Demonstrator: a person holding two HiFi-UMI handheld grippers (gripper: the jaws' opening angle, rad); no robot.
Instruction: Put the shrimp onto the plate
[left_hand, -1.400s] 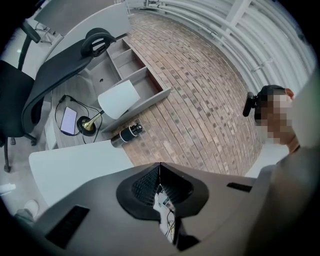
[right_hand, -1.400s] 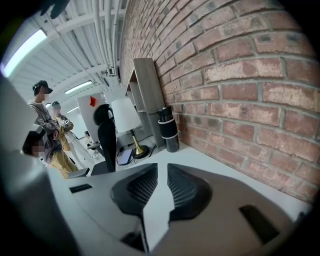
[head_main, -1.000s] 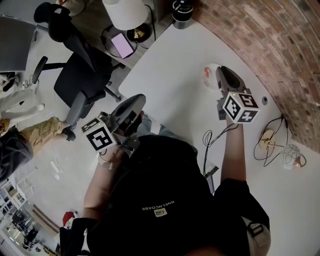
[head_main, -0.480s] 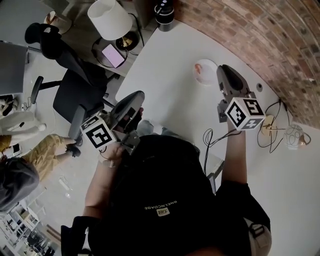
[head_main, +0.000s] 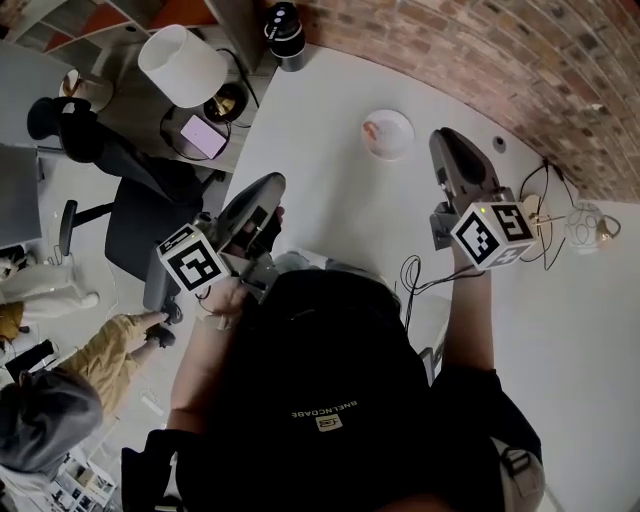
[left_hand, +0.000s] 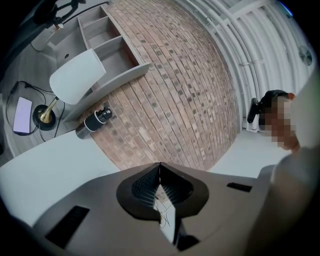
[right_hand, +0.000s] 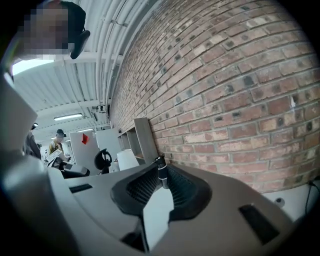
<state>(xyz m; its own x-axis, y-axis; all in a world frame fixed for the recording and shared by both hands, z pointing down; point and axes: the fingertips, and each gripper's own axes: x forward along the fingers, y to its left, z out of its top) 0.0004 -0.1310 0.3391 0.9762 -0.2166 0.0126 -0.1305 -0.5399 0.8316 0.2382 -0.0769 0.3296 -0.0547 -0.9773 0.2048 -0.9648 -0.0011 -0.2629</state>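
Note:
A small white plate (head_main: 392, 138) lies on the white table (head_main: 330, 190) toward the brick wall. A small orange-pink piece, the shrimp (head_main: 372, 130), rests on the plate's left part. My right gripper (head_main: 443, 137) hovers to the right of the plate, apart from it, jaws closed and empty. My left gripper (head_main: 272, 186) hangs over the table's near left edge, also shut with nothing in it. In the left gripper view the left gripper (left_hand: 160, 166) points at the brick wall. The right gripper (right_hand: 161, 175) points at the wall too. Neither gripper view shows the plate.
A black cylinder (head_main: 286, 22) stands at the table's far corner. A white lamp (head_main: 183, 65) and a pink phone (head_main: 203, 137) sit on a side table at left, beside an office chair (head_main: 135, 225). Cables (head_main: 415, 275) and small wire-framed objects (head_main: 585, 225) lie at right.
The plate was right under the right gripper's tip; now it lies apart, up and to the left. The whole view has shifted toward the wall. Both grippers stay shut.

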